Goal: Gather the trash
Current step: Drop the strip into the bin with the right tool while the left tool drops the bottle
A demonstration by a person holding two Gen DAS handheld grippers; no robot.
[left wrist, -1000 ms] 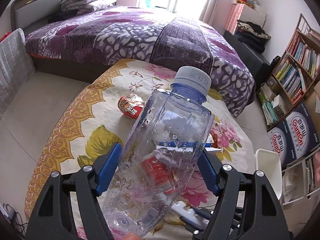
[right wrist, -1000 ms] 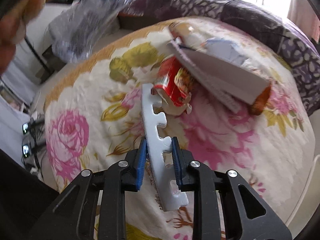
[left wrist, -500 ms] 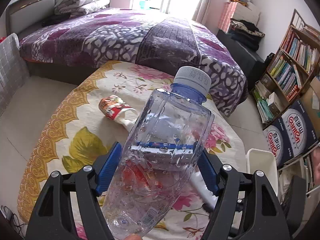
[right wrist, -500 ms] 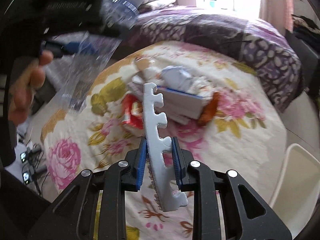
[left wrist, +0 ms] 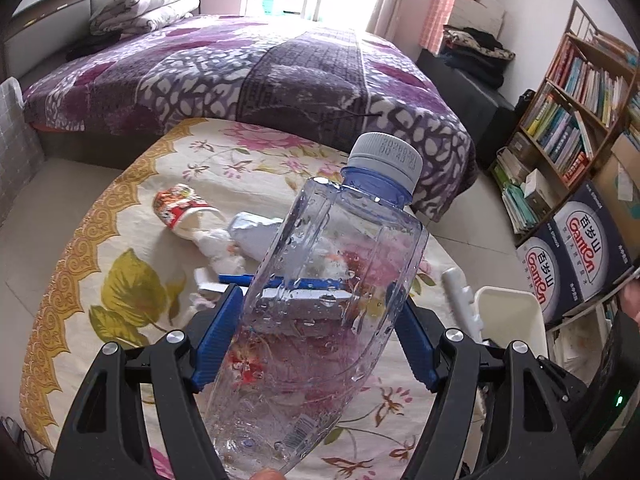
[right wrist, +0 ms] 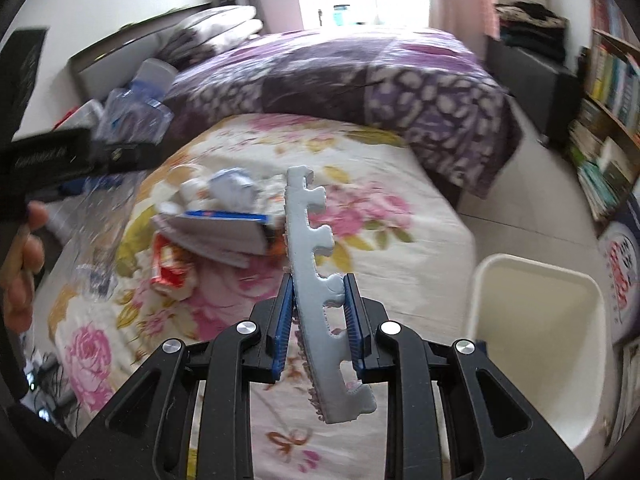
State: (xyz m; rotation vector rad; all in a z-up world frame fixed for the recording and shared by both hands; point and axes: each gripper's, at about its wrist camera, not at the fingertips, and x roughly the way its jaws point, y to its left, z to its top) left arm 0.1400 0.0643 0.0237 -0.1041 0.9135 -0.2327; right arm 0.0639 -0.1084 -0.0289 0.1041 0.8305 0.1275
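My left gripper (left wrist: 318,336) is shut on a clear plastic bottle (left wrist: 332,304) with a white cap, held above the flowered table (left wrist: 120,264). My right gripper (right wrist: 318,312) is shut on a white foam puzzle-edge strip (right wrist: 316,264), held upright above the table's right side, next to the white bin (right wrist: 536,344). The strip's tip shows in the left wrist view (left wrist: 460,296) beside the bin (left wrist: 512,320). On the table lie a red noodle cup (left wrist: 180,208), a silver wrapper (left wrist: 256,236), crumpled tissue (left wrist: 220,252), a flat box (right wrist: 216,232) and a red packet (right wrist: 172,264).
A bed with a purple cover (left wrist: 260,72) stands behind the table. A bookshelf (left wrist: 580,100) and Ganten cartons (left wrist: 576,240) stand at the right, behind the bin. Tiled floor (left wrist: 32,200) lies to the left of the table.
Both grippers have lifted and swung right with their loads. The foam strip has come off the table and now stands beside the white bin. The bottle stays gripped.
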